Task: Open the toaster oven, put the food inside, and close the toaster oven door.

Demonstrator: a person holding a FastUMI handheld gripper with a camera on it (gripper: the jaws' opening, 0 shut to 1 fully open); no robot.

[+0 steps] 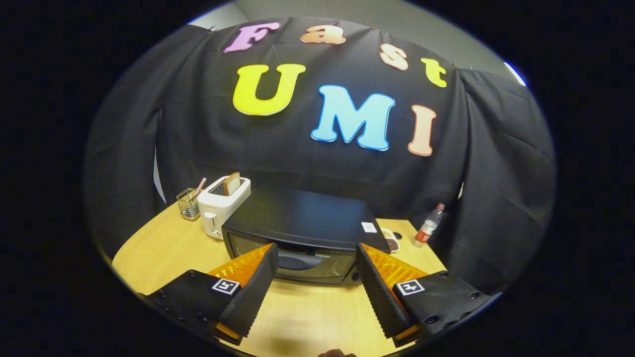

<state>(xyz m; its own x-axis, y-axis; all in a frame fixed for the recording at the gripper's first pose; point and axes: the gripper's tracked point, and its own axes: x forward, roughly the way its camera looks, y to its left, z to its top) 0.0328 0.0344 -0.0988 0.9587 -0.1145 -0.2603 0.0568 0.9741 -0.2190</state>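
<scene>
One black toaster oven (pixel 302 233) sits door closed on the wooden table (pixel 163 248), just ahead of my claw (pixel 315 258), whose two fingers stand apart, empty. Behind: one white toaster (pixel 223 206), one wire basket (pixel 188 203), one bottle (pixel 429 225).

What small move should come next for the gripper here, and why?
Probably ease forward and slightly down toward the door handle of the toaster oven. The gripper is open and holds nothing, its fingers spread wide, and the handle sits just ahead, between them. The door looks shut, so opening it comes first.
</scene>
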